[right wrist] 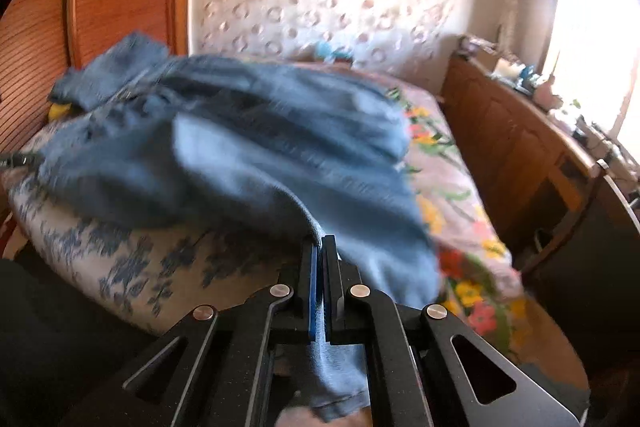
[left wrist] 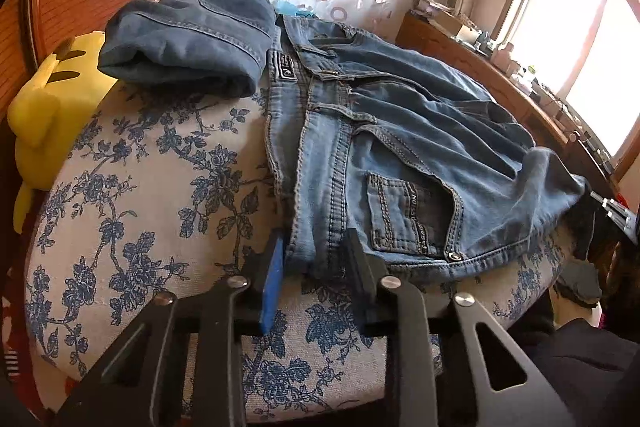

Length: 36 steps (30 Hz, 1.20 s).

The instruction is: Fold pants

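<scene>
Light blue jeans (left wrist: 384, 131) lie on a bed with a blue floral sheet (left wrist: 152, 195), waistband and coin pocket toward me. My left gripper (left wrist: 316, 247) is open, its fingers either side of the waistband edge, not closed on it. My right gripper (right wrist: 320, 247) is shut on a leg of the jeans (right wrist: 260, 155) and holds it lifted over the bed; the cloth runs back between the jaws. This view is blurred.
A darker folded pair of jeans (left wrist: 192, 35) lies at the bed's far left by a yellow plush toy (left wrist: 48, 99). A wooden cabinet (left wrist: 500, 83) with clutter runs along the right under a window. A bright floral cover (right wrist: 452, 195) lies on the bed's right side.
</scene>
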Available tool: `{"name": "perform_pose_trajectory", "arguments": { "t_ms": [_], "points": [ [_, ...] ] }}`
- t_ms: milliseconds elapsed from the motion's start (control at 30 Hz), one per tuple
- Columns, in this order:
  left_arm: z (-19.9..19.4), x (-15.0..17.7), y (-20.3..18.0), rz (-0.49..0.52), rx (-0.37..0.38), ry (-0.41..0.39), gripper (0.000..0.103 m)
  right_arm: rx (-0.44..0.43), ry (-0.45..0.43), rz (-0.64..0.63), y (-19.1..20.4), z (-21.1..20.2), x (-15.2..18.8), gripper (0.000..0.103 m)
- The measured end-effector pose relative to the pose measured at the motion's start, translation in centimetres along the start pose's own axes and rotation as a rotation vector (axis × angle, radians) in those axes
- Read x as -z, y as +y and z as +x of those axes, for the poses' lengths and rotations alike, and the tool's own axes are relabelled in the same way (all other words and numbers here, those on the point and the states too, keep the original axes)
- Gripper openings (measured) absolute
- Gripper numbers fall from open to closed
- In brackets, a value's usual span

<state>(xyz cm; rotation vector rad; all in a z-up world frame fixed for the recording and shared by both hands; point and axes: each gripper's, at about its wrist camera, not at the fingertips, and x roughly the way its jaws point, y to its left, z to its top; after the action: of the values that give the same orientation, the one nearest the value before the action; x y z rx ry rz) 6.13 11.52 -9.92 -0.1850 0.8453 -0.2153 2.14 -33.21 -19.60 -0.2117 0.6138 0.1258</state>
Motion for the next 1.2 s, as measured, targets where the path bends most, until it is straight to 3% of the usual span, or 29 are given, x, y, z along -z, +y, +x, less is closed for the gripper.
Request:
{"name": "perform_pose_trajectory", "arguments": {
  "t_ms": [33,67,267,600,933,1033,1200],
  "points": [
    [-0.1,0.0,0.0,0.004,-0.006,-0.007,0.013,-0.002,-0.009,0.003,-0.3,-0.3,-0.3,0.002],
    [-0.1,-0.1,-0.1,0.009,-0.034,-0.013,0.013,0.004,-0.017,0.003,-0.5,-0.5,-0.6,0.002],
    [-0.6,-0.1,-0.5,0.023,-0.040,-0.026,0.013,0.003,-0.070,-0.004,-0.2,-1.7,-2.0,0.002],
    [-5.9,-2.3,-2.9,0.082,-0.061,-0.158,0.009,0.021,-0.176,-0.037,-1.0,-4.5,-4.0,0.002],
    [-12.1,-4.1,-3.8,0.100,-0.036,-0.280,0.009,0.047,-0.285,-0.086,-1.0,-8.8,-6.2,0.002],
    [-13.1,-4.7,-4.3,0.120,-0.035,-0.306,0.009,0.045,-0.303,-0.085,-1.0,-8.2,-5.8,0.002],
    [-10.9,-6.0,-4.2,0.138,-0.038,-0.285,0.009,0.039,-0.281,-0.079,-0.9,-5.3,-5.0,0.002]
  ]
}}
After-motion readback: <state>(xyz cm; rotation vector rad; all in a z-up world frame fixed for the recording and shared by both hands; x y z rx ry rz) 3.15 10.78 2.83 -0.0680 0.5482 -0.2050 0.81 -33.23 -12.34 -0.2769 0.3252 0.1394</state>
